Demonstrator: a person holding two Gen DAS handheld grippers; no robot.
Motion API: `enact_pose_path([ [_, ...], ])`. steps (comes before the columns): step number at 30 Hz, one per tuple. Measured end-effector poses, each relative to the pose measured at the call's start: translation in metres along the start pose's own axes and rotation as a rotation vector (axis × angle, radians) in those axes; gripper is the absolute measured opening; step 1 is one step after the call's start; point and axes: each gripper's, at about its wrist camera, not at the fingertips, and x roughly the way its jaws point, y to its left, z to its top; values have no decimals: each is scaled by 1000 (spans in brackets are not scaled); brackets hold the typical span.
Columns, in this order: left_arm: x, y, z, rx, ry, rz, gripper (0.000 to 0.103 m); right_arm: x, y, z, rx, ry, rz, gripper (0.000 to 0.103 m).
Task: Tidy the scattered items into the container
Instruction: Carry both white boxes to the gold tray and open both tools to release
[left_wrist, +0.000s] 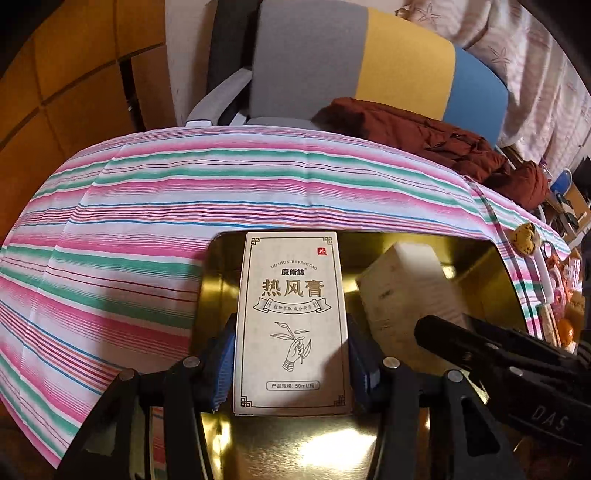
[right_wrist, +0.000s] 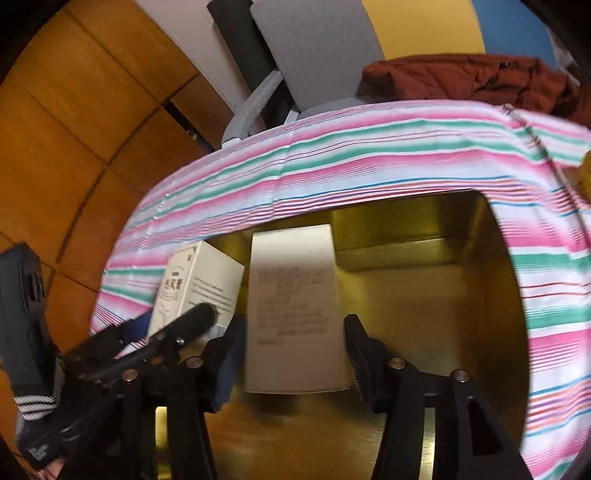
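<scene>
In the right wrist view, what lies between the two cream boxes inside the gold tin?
Only a narrow strip of the gold tin wall shows between the printed box and the plain-backed box.
</scene>
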Motion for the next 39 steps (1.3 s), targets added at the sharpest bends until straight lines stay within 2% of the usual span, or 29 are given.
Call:
enact_pose_path([
  [2, -4, 3, 1, 4, -16, -8, 52, -5, 1, -1, -4, -17, 25, 62],
  [8, -8, 2, -1, 20, -33, -22, 54, -8, -10, -9, 32, -11, 53, 62],
  [10, -5, 3, -2, 17, -24, -17, 54, -4, -11, -10, 32, -8, 64, 58],
  [12, -6, 7, -3, -6, -27, -26, 54, -1, -10, -9, 25, -2, 78, 49],
  [15, -11, 16, -6, -47, -36, -32, 54, 5, -9, -8, 28, 7, 103, 45],
  [21, -25, 27, -13, -92, -77, -11, 54, 15, 2, -3, 10, 17, 132, 45],
  [26, -28, 27, -21, -105, -77, -20, 54, 26, 10, -2, 21, 26, 160, 45],
  [35, -31, 24, -25, -109, -85, 10, 52, 41, 21, 3, 8, 47, 209, 46],
  [39, -37, 24, -24, -123, -97, 24, 52, 35, 17, 4, 37, 25, 252, 47],
])
